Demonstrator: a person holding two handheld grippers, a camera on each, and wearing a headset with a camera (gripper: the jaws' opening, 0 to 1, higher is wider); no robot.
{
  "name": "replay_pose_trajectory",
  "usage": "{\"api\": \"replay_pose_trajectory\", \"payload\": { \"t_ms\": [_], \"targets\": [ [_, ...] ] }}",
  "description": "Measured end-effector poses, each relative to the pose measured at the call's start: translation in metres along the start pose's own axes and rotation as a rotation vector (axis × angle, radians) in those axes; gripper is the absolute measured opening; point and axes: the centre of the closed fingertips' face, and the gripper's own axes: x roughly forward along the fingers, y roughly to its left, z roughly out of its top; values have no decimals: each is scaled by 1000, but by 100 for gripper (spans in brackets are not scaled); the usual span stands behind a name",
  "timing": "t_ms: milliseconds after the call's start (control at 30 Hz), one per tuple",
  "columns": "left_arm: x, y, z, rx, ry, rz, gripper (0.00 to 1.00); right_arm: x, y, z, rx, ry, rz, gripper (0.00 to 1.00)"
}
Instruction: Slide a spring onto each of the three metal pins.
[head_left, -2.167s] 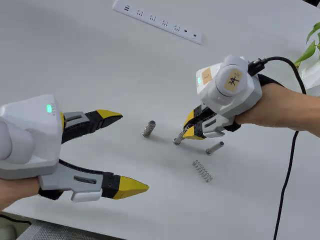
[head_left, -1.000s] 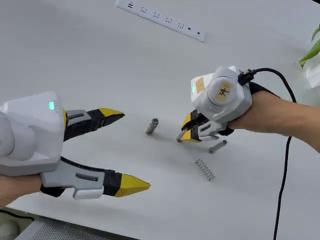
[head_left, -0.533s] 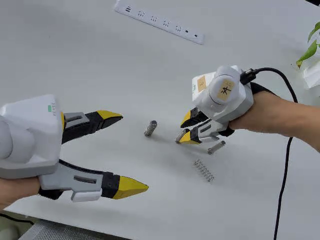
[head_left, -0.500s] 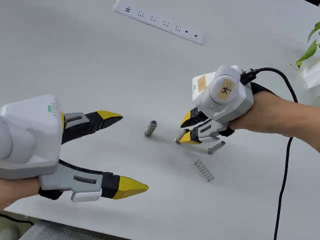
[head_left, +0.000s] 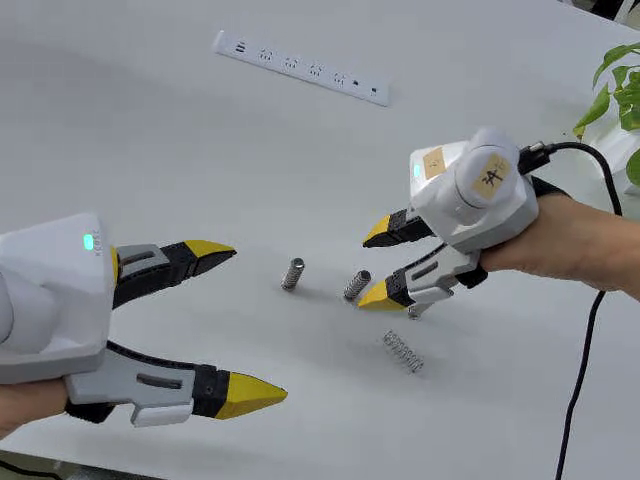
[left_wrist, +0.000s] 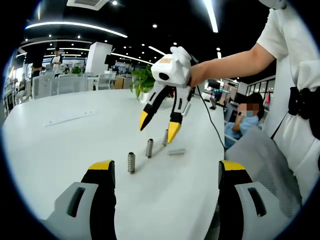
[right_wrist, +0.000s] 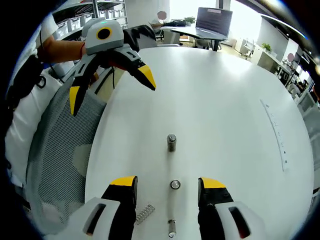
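Note:
Two short metal pins stand on the white table, each with a spring on it: the left pin (head_left: 292, 273) (left_wrist: 131, 162) (right_wrist: 171, 142) and the middle pin (head_left: 357, 285) (left_wrist: 149, 148) (right_wrist: 174, 185). A third pin (head_left: 415, 312) (left_wrist: 165, 138) (right_wrist: 171, 227) looks bare and is half hidden behind my right gripper's lower finger. A loose spring (head_left: 402, 351) (left_wrist: 176, 152) (right_wrist: 144, 212) lies flat near it. My right gripper (head_left: 372, 268) (right_wrist: 168, 183) (left_wrist: 158, 127) is open, just right of the middle pin. At the lower left my left gripper (head_left: 245, 320) (left_wrist: 166, 167) (right_wrist: 111, 90) is open and holds nothing.
A white power strip (head_left: 300, 68) lies at the table's far side. Green plant leaves (head_left: 620, 90) show at the right edge, and a black cable (head_left: 590, 340) trails from the right gripper. The near table edge runs under the left gripper.
My right gripper was shut around the spring on the middle pin. It has opened and drawn back up and right. The spring stays on the pin. The left gripper barely moved.

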Motion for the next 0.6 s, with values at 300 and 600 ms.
{"api": "replay_pose_trajectory", "payload": {
  "t_ms": [300, 600],
  "targets": [
    [1, -3, 3, 35, 24, -17, 83, -34, 10, -4, 68, -128, -78, 58],
    [2, -6, 7, 91, 70, -31, 79, -61, 26, -17, 150, -255, -142, 75]
  ]
}}
